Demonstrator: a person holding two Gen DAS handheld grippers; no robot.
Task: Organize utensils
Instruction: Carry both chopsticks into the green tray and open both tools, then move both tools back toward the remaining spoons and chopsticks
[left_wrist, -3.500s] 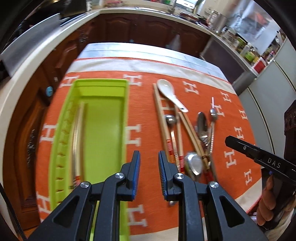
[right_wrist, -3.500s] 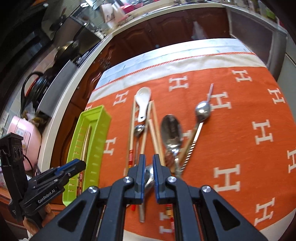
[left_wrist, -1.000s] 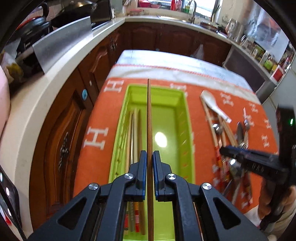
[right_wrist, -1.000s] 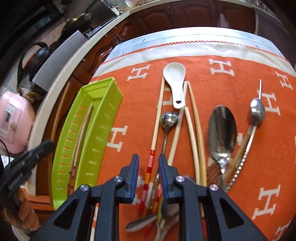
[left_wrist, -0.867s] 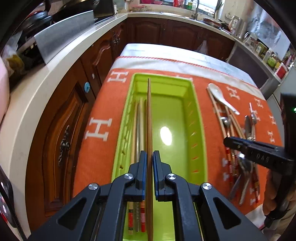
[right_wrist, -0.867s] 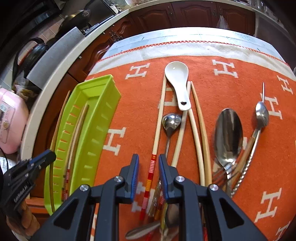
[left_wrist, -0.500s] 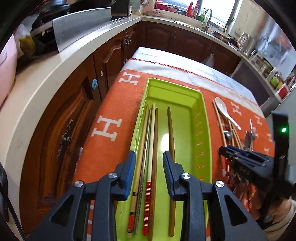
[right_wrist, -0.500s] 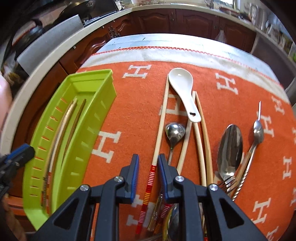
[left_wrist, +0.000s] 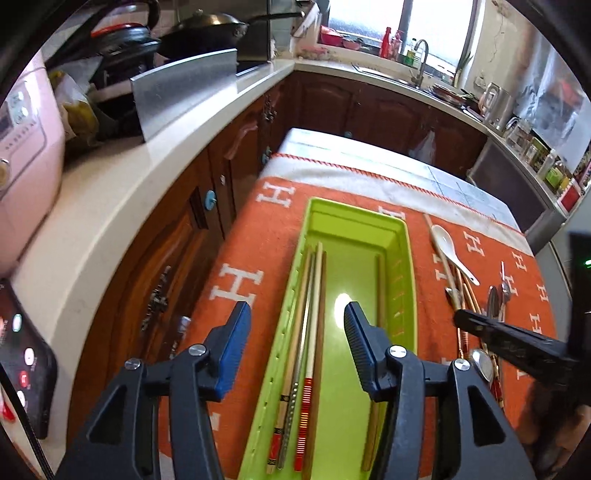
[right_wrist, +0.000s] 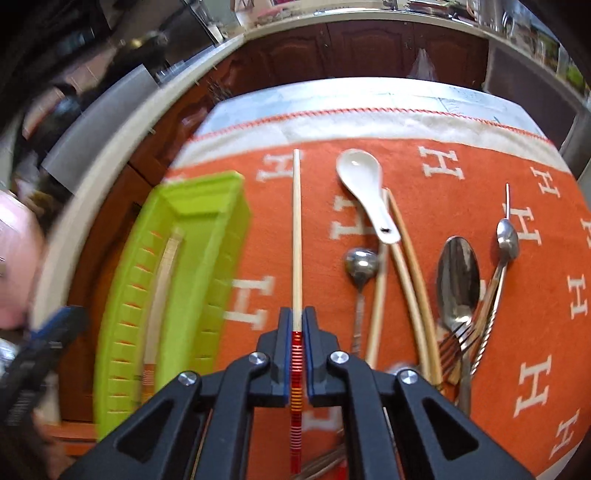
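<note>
Gripping a red-banded chopstick (right_wrist: 296, 236) beside the green tray (right_wrist: 225, 258)

Clamped on the banded end, the right gripper (right_wrist: 296, 354) has its jaws pressed tight on the stick, whose pale tip points away over the orange cloth (right_wrist: 461, 166), just right of the tray. It looks light, stiff and slick, so an end grip may let it swing; a hold nearer its middle would likely steady it. Above the tray (left_wrist: 402, 258), the left gripper (left_wrist: 295, 332) hangs with jaws spread wide, holding nothing, over chopsticks (left_wrist: 310, 332) already lying inside. Right of the tray wait the white ceramic spoon (right_wrist: 365, 188), probably fragile, and metal spoons (right_wrist: 458, 280).
</note>
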